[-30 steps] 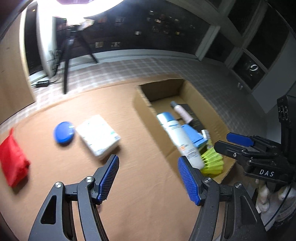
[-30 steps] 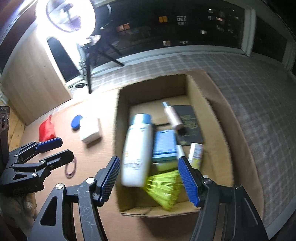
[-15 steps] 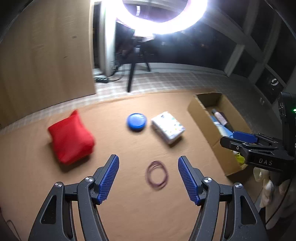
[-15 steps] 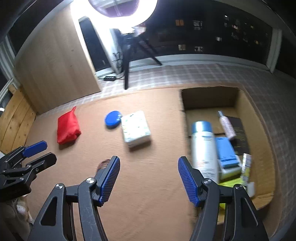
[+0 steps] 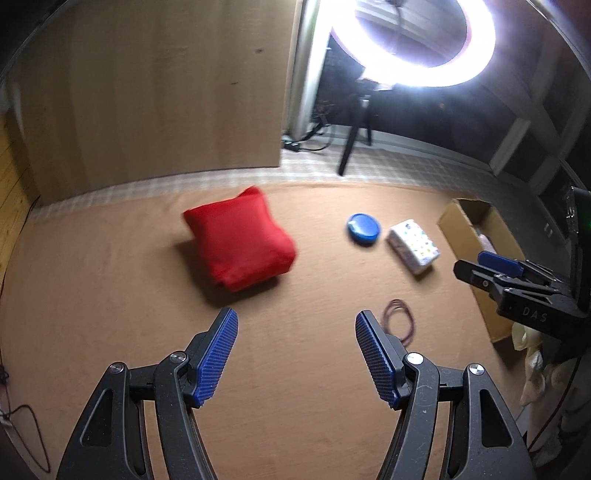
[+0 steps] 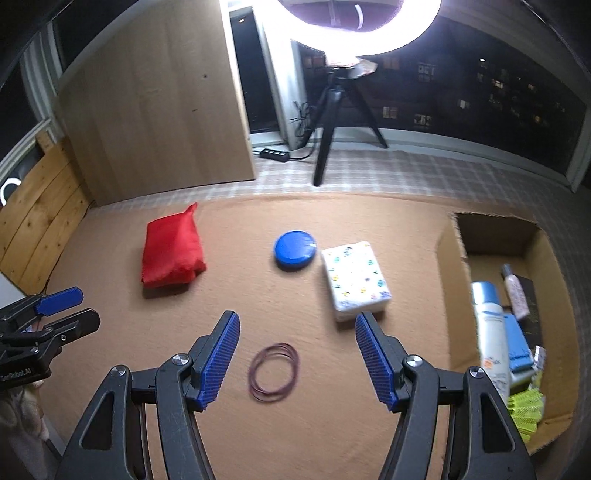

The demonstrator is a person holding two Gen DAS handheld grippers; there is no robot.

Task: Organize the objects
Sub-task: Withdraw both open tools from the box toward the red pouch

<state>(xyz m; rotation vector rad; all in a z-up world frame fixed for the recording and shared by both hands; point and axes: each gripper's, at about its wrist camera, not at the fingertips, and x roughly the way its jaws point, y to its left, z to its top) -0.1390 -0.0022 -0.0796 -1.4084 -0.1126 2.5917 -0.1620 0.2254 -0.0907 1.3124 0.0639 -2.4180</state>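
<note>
A: Right wrist view first: the right gripper (image 6: 297,356) is hanging with its jaws apart and nothing between them, above a loop of bands (image 6: 274,371) on the mat (image 6: 332,424). Why there?

B: Probably lining up on the nearest loose thing. The left gripper (image 5: 296,356) is also gaping empty, pointing toward the red pouch (image 5: 239,243).

A: Further off?

B: The blue disc (image 6: 294,250) and tissue pack (image 6: 354,283) are lying just beside each other, waiting; the box (image 6: 448,295) at right is already holding bottles.

A: Anything hard to read?

B: The box is running off the frame edge, its contents overlapping; glare from the ring light (image 6: 332,22) is washing out the top.
</note>
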